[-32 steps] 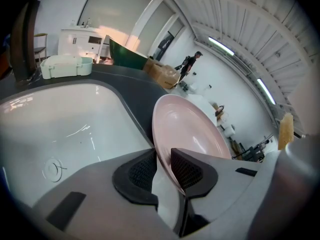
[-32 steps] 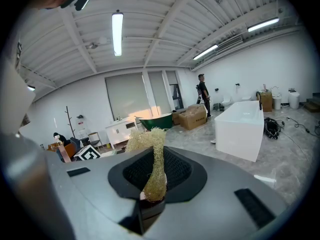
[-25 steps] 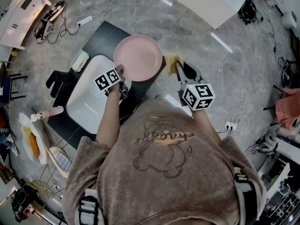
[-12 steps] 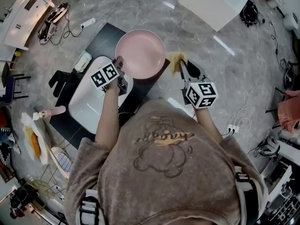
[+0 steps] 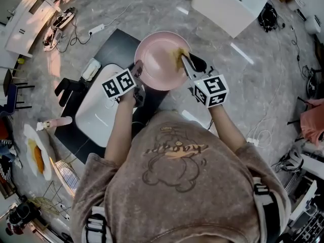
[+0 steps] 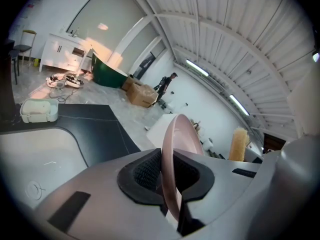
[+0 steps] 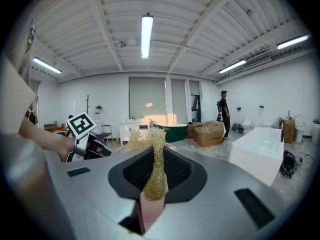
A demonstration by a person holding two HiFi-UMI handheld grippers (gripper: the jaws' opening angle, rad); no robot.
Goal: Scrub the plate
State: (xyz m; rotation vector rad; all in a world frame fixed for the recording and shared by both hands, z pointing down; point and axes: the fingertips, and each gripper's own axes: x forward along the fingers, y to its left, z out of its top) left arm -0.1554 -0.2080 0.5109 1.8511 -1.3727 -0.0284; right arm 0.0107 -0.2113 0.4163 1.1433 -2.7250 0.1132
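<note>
A pink plate [image 5: 158, 64] is held up over the black counter, its near-left rim clamped by my left gripper [image 5: 137, 72]. In the left gripper view the plate [image 6: 176, 144] stands edge-on between the black pads [image 6: 145, 171], which press on it. My right gripper [image 5: 183, 59] is shut on a yellow mesh scrubber [image 5: 177, 53] that lies against the plate's right half. In the right gripper view the scrubber [image 7: 152, 159] stands up from between the jaws, and the left gripper's marker cube [image 7: 81, 124] shows behind it at the left.
A white basin [image 5: 96, 110] is sunk in the black counter [image 5: 115, 43] below the plate, with a small white container [image 5: 91, 69] at its far edge. A pink bottle [image 5: 54, 121] lies at the left. A white tub [image 5: 230, 4] stands beyond; cables run over the floor.
My right gripper has swung left from beside the plate and brought the scrubber onto the plate's face. The left gripper has kept its hold and shifted the plate slightly right and away.
</note>
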